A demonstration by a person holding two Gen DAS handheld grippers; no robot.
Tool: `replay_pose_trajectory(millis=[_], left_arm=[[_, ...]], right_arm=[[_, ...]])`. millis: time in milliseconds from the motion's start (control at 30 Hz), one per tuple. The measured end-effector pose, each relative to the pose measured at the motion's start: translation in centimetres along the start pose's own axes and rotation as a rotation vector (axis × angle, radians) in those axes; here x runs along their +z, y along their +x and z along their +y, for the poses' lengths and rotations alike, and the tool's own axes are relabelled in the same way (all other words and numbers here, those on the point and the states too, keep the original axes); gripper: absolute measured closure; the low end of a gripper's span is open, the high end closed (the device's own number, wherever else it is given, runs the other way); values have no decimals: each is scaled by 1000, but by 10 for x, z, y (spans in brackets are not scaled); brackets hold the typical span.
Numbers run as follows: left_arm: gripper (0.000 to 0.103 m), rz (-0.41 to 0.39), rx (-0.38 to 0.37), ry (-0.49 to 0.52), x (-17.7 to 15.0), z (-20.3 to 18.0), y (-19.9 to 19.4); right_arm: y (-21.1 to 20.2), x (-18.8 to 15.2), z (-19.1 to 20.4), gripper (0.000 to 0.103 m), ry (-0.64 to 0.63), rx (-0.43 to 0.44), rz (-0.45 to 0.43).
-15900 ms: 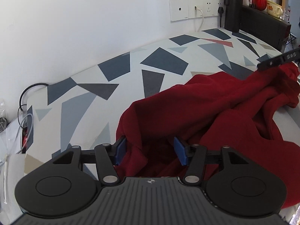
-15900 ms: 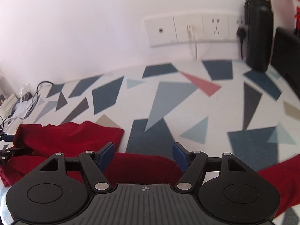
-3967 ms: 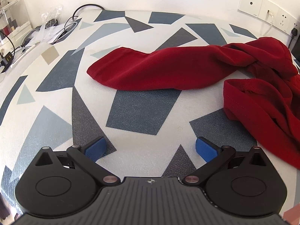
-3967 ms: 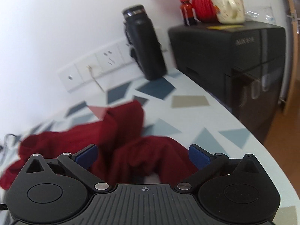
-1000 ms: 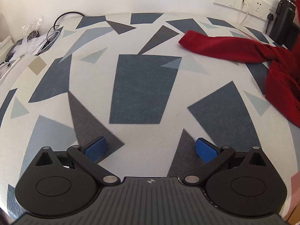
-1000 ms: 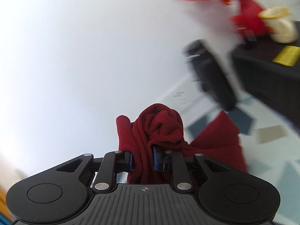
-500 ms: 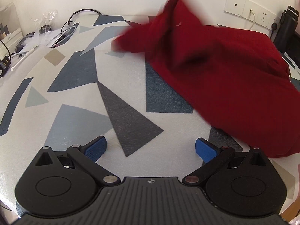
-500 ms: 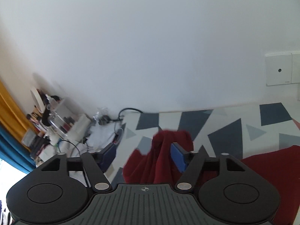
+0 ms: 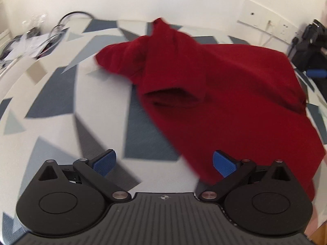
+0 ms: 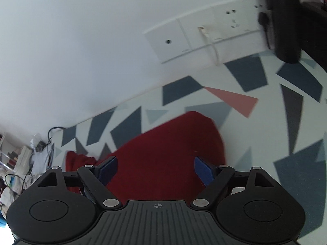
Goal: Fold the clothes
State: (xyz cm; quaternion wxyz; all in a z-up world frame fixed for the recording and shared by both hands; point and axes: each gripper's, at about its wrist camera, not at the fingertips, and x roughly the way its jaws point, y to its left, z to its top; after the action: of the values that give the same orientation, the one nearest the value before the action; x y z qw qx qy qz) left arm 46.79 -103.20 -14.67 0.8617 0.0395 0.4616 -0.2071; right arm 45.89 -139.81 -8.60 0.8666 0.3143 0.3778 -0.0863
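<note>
Red garment (image 9: 224, 85) now dropped, below opening right hand-held gripper (image 10: 156, 170)

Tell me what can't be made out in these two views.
- Garment, left view: type unclear, bunched and motion-blurred; near edge behind the left gripper.
- Garment's near part, right view: hidden by the right gripper, whose jaws are opening.
- Dark bottle, right view: top cut off, blurred.

Left gripper (image 9: 164, 162) was black, ribbed grey housing at 6 o'clock, blue pads (image 9: 105, 161), round discs, silver pivot screws, small crosshair mark; right gripper (image 10: 156, 168) looked identical.
</note>
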Motion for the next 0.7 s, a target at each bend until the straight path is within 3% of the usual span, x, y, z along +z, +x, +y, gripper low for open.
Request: replay_pose_trajectory(millis=[233,333,400,433,500,533,567,700], left_arm=[[0,42,-93,59,27,-59,29],[0,63,-89,92,28,-78,40],[8,67,-73,123,26,-88,45],[18,55,-59,150,24,-92,44],[51,33,-43,217,21,-98,40],[83,26,-38,239,21,-98,37],[100,27,-37,240,22,-95,36],[103,-11,-1,188,22,-70,26]], right_arm=[[-26,-21,-61,21,70,-73,-27],[-33,-30,-79,21,96,-84,-24],[-37,-36,-90,21,121,-85,-21],[-39,-39,-94,21,131,-85,-19],[-41,-43,-102,21,147,-85,-17],[-42,-45,-105,21,154,-83,-15],[-42,-48,-107,21,162,-77,-11],[-36,-57,-106,21,168,-41,18]])
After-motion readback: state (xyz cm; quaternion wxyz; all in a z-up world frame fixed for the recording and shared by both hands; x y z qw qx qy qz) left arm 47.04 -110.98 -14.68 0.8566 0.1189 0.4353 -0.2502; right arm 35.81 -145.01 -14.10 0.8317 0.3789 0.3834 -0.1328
